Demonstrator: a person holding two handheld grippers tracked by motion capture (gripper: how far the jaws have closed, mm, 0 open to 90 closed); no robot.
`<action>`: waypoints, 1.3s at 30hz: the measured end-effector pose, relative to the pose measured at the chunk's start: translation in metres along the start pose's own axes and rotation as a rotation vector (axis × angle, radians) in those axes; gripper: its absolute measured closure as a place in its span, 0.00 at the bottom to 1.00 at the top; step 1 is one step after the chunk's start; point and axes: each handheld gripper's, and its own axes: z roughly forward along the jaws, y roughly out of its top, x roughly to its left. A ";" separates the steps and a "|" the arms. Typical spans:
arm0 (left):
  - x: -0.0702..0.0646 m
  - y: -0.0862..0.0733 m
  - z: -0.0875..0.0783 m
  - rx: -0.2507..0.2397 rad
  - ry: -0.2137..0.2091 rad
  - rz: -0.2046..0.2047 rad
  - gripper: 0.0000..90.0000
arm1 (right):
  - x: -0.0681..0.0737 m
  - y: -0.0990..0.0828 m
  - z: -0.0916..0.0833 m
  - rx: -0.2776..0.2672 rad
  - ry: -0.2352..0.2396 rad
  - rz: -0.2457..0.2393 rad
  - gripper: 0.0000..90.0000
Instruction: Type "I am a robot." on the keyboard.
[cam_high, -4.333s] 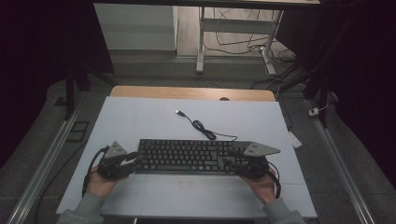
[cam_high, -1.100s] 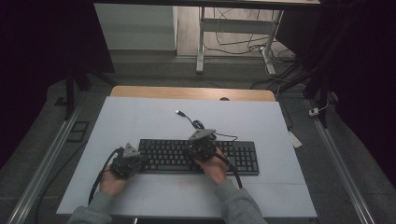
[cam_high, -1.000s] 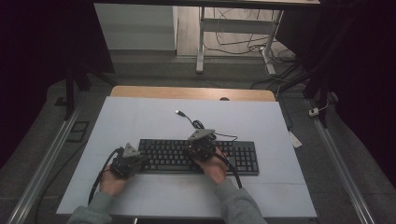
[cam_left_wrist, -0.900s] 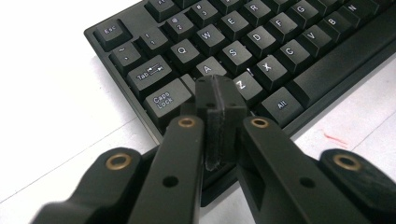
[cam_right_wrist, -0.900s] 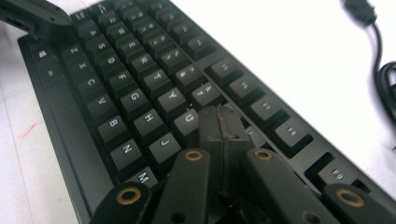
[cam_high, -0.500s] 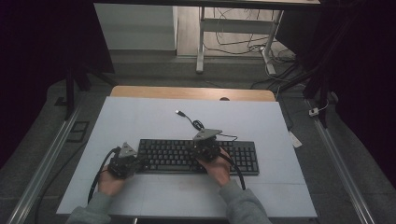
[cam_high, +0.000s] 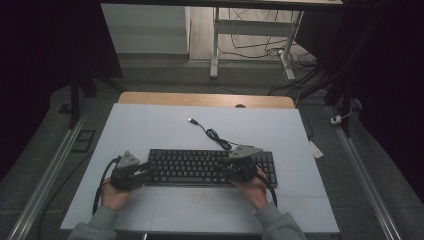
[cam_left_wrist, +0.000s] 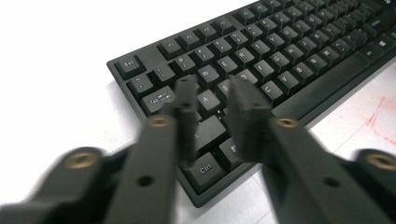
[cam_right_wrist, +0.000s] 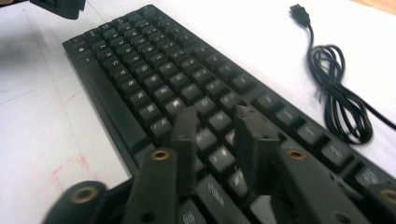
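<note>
Two tongs hover over the black keyboard (cam_high: 210, 167), which lies flat near the front of the white table (cam_high: 150, 125). Left tongs (cam_left_wrist: 212, 100) and right tongs (cam_right_wrist: 217, 123) have just been opening; both stand parted, gripping nothing, above the keys.

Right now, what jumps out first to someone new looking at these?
The black keyboard lying across the near middle of the white table, with a gripper over each end: left gripper above its left-end keys, right gripper above its right half, both jaws parted. Its coiled USB cable trails toward the far edge.
</note>
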 end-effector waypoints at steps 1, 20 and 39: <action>0.000 0.000 0.000 -0.004 -0.006 -0.002 0.70 | -0.001 -0.002 -0.004 0.001 -0.008 0.004 0.72; 0.002 0.002 -0.005 -0.024 -0.052 -0.016 0.40 | -0.010 -0.023 -0.038 -0.048 0.001 0.030 0.57; -0.009 0.011 -0.005 -0.023 -0.109 0.044 0.44 | -0.012 -0.028 -0.044 -0.047 -0.013 0.036 0.57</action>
